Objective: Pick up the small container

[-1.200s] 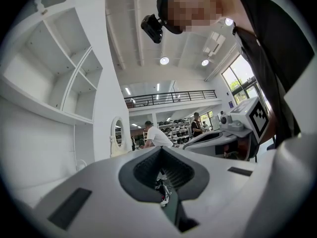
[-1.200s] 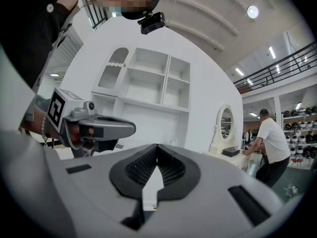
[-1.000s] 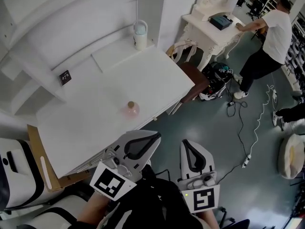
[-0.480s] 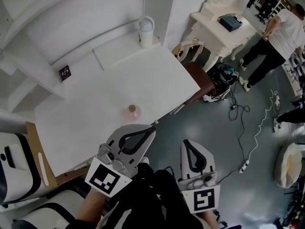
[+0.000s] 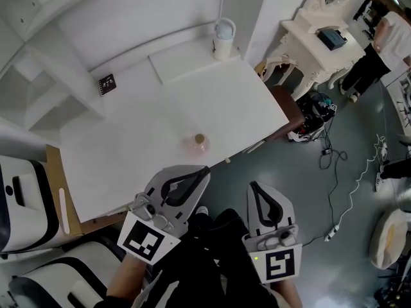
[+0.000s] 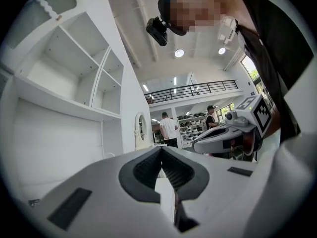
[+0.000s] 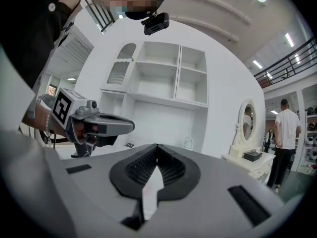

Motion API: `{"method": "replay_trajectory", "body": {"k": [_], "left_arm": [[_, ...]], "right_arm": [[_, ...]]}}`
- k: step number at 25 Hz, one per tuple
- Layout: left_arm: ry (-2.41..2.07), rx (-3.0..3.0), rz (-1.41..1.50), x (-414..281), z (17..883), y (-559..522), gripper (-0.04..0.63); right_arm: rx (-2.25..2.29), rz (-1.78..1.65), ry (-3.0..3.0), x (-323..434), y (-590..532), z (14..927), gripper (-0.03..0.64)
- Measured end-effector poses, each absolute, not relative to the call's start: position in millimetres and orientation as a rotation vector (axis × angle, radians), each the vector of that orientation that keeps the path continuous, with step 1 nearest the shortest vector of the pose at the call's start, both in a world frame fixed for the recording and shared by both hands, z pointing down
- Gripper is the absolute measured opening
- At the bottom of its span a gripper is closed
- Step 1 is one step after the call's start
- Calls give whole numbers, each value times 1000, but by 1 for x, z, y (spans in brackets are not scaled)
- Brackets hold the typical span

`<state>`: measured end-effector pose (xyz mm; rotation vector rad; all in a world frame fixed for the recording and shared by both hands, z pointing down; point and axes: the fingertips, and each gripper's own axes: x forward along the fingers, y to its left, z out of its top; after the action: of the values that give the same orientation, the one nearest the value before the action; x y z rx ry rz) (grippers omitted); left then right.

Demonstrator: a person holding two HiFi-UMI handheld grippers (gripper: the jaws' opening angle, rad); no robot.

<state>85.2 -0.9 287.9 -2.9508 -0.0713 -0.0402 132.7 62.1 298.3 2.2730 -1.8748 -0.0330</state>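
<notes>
A small pinkish container point(image 5: 200, 143) with a tan lid stands on the white table point(image 5: 141, 140) near its front edge in the head view. My left gripper point(image 5: 205, 169) is shut and empty, its tips just short of the table edge below the container. To the right, over the floor, my right gripper point(image 5: 253, 186) is also shut with nothing in it. In the left gripper view the left gripper point(image 6: 161, 148) has its jaws closed together, and the right gripper's body point(image 6: 233, 130) shows beside it. The right gripper point(image 7: 157, 146) shows closed jaws in its own view, and the container is hidden there.
A white cylindrical device point(image 5: 223, 37) stands at the table's back edge beside a flat white board point(image 5: 186, 61). A small dark card point(image 5: 106, 83) lies at the back left. A white dressing table point(image 5: 314, 40), a brown stool point(image 5: 286, 108), floor cables point(image 5: 334, 172) and a person point(image 5: 385, 43) are to the right.
The head view has shifted, so the table and container sit further right and higher in the picture. Both grippers keep their places, shut.
</notes>
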Motion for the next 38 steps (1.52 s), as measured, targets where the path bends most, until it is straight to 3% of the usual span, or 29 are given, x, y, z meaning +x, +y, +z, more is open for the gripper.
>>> {"method": "replay_trajectory", "body": {"k": [18, 38], "left_arm": [[217, -2955, -113, 38, 300, -37, 0], [554, -2913, -106, 85, 292, -64, 0]], "right_arm": [[2100, -20, -2061, 107, 21, 304, 2], [1830, -45, -2296, 159, -22, 307, 2]]}}
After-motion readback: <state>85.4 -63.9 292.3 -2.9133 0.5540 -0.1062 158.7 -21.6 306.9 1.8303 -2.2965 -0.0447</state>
